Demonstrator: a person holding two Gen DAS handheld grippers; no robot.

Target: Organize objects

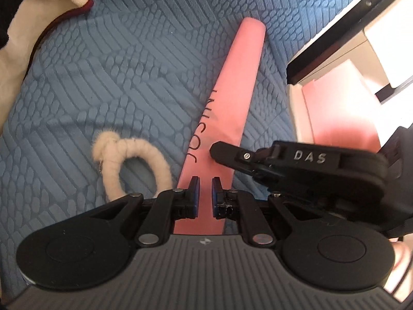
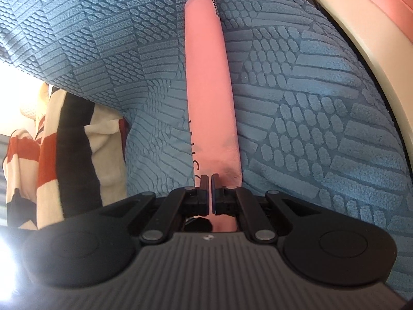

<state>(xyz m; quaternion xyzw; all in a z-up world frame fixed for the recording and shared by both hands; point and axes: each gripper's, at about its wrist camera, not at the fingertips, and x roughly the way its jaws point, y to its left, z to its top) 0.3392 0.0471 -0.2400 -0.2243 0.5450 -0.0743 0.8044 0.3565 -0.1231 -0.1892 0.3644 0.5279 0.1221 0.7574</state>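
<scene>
A long pink pouch (image 1: 232, 98) with dark lettering lies on a blue textured blanket (image 1: 103, 77), running away from me. My left gripper (image 1: 206, 196) grips its near end, the pads narrowly apart with pink fabric between them. My right gripper (image 1: 216, 152) comes in from the right, and its tip rests on the pouch just beyond the left pads. In the right wrist view the pink pouch (image 2: 209, 77) stretches ahead, and the right gripper (image 2: 209, 193) is shut at its near end with the pads almost touching on the fabric. A cream furry ring (image 1: 134, 160) lies left of the pouch.
A cream, red and black striped cloth (image 2: 64, 155) hangs at the blanket's left edge and also shows as the cloth (image 1: 38, 13) in the left view's upper left corner. A cream-rimmed container (image 1: 296, 116) with pink contents borders the blanket on the right, below white black-edged furniture (image 1: 335, 38).
</scene>
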